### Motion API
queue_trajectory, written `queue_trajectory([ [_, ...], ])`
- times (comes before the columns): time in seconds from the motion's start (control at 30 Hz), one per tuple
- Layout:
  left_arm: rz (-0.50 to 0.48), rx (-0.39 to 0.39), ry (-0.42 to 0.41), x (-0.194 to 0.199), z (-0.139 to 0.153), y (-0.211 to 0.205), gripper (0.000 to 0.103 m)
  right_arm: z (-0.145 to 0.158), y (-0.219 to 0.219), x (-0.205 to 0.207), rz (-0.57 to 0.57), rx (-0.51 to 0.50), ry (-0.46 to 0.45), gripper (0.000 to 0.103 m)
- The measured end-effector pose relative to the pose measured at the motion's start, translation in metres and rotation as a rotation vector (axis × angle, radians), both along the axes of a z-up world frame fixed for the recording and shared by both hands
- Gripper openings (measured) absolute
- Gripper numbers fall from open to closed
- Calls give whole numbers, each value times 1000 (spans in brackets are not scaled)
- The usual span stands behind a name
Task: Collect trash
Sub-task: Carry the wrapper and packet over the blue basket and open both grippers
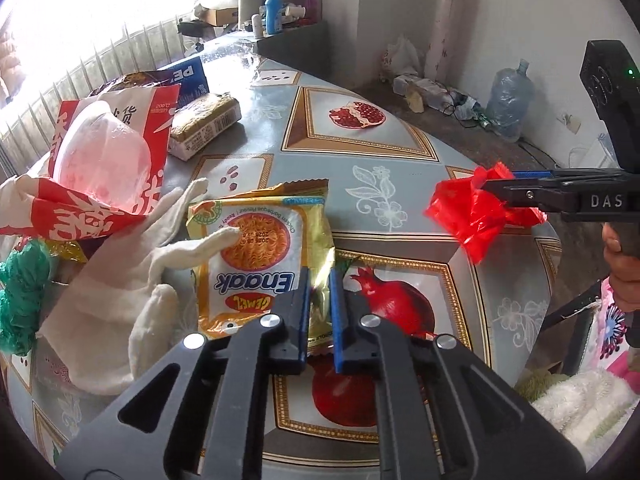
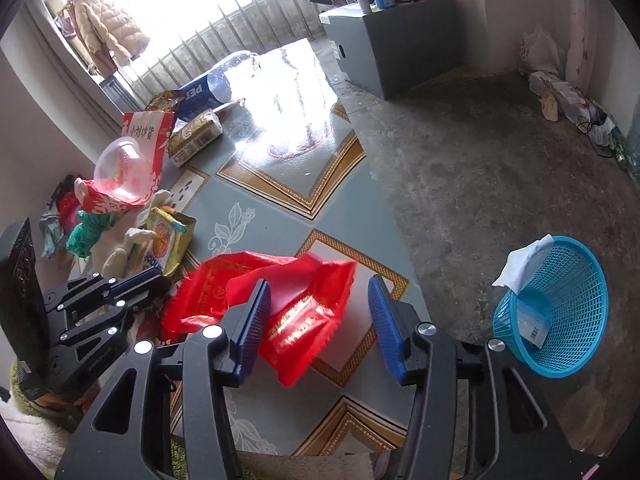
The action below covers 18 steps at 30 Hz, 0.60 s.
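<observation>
Pomegranate-patterned oilcloth covers the table (image 1: 400,168). At lower centre of the left wrist view, the left gripper (image 1: 320,280) has its jaws clamped on the edge of a yellow noodle packet (image 1: 256,256). At centre right, the right gripper (image 1: 486,186) meets a red plastic bag (image 1: 468,216); its own view shows the jaws apart. A blue basket (image 2: 576,280) sits on the floor, lower right.

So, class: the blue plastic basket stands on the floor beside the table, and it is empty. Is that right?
Not quite. The blue plastic basket does stand on the floor beside the table, but it is not empty. The right wrist view shows a white tissue draped over its rim and a white slip of paper lying inside.
</observation>
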<state>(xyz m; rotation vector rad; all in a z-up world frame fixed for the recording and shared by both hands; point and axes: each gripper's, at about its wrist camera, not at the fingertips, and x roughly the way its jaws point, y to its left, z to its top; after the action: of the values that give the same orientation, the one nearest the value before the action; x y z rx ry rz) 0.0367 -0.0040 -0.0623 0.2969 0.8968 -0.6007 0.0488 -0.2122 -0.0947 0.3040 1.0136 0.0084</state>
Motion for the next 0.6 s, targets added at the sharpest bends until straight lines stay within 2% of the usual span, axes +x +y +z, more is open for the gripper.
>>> queue_trajectory([
  [0.1, 0, -19, 12, 2, 0, 1, 1, 0, 5, 2, 3, -38, 11, 28],
  [0.13, 1, -26, 16, 3, 1, 2, 1, -1, 5, 2, 6, -36, 17, 19],
  [0.23, -6, -61, 31, 3, 4, 2, 0, -2, 3, 2, -3, -26, 19, 7],
  [0.37, -27, -100, 14, -3, 16, -1, 0, 4, -4, -4, -23, 17, -9, 5],
  [0.6, -64, -256, 6, -4, 54, -6, 0, 30, -25, -18, -63, 80, -100, 3],
])
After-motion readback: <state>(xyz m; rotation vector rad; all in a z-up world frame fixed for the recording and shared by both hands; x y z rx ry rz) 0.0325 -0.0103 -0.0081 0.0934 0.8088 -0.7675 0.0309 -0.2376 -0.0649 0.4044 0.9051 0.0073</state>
